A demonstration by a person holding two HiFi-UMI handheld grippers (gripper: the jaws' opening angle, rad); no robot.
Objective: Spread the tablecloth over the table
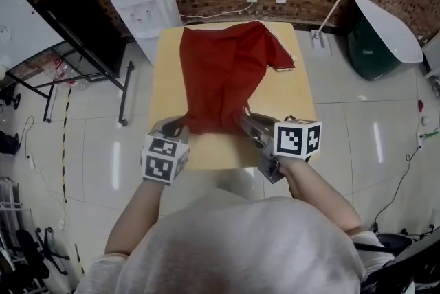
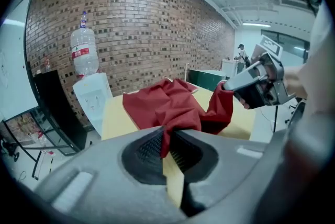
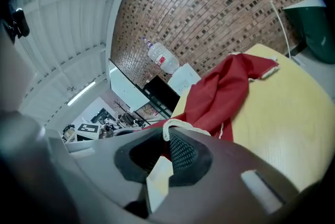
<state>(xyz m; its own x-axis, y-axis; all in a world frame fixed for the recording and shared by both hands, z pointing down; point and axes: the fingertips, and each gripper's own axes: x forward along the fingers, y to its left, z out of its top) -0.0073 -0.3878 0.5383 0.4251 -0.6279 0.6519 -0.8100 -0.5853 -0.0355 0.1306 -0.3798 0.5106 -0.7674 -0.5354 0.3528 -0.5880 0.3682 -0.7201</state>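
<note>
Left tool and right tool each clamp the tablecloth hem at the counter's near edge, ready to draw it open.

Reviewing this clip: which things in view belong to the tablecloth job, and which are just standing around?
In the job: red cloth tablecloth, bunched; pale square wooden table; left tongs and right tongs, each shut on the cloth.

Just standing around: white water dispenser with a clear bottle; black panel on a stand; dark green container with a white top.

light grey short-sleeved top, grey left tongs and right tongs, each with a black-and-white marker cube
</note>
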